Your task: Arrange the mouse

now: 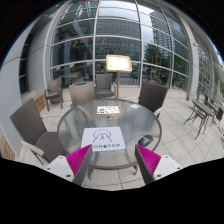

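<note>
Gripper (110,160) open, round glass table (75,130) ahead, chairs (27,125) ringing its rim

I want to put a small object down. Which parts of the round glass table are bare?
The round glass table is bare left of the white sheet and right of it. The far edge holds a small item. Chairs ring the table. The open gripper holds nothing.
</note>
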A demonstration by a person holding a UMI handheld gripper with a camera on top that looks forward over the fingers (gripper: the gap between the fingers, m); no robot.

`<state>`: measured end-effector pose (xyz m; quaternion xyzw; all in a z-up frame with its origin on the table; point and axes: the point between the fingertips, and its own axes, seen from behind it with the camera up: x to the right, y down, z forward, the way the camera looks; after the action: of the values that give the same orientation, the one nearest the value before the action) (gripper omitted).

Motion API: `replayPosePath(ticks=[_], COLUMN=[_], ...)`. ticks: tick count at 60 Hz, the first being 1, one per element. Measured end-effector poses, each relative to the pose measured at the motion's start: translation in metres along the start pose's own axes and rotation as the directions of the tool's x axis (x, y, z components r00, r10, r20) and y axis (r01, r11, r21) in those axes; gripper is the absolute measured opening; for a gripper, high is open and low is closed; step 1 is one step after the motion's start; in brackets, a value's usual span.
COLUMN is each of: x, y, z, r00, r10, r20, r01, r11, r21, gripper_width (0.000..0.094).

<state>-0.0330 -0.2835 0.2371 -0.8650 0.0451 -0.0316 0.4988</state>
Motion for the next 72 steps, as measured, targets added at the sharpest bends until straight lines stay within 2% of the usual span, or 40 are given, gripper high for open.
replayPosePath(ticks=[18,28,34,52,72], x=[0.03,0.096,0.132,0.194,0.178], y=[0.101,0.155,0.168,0.14,0.1], z=[0.046,0.094,0.124,0.246,0.337], r00=[1.0,1.0,1.0,0.999,0.987], r10=[-0.007,-0.005,0.023,-0.007,-0.017], r20=[0.029,0.006,-0.01,0.037,0.161], r01=[0.012,0.007,-0.025,0.019,0.078], r11=[0.989,0.97,0.957,0.943,0.92], r21=[-0.145,-0.244,-0.29,-0.331,-0.383], gripper_width=[0.0863,0.0862,0.0854,0.0844,0.0845])
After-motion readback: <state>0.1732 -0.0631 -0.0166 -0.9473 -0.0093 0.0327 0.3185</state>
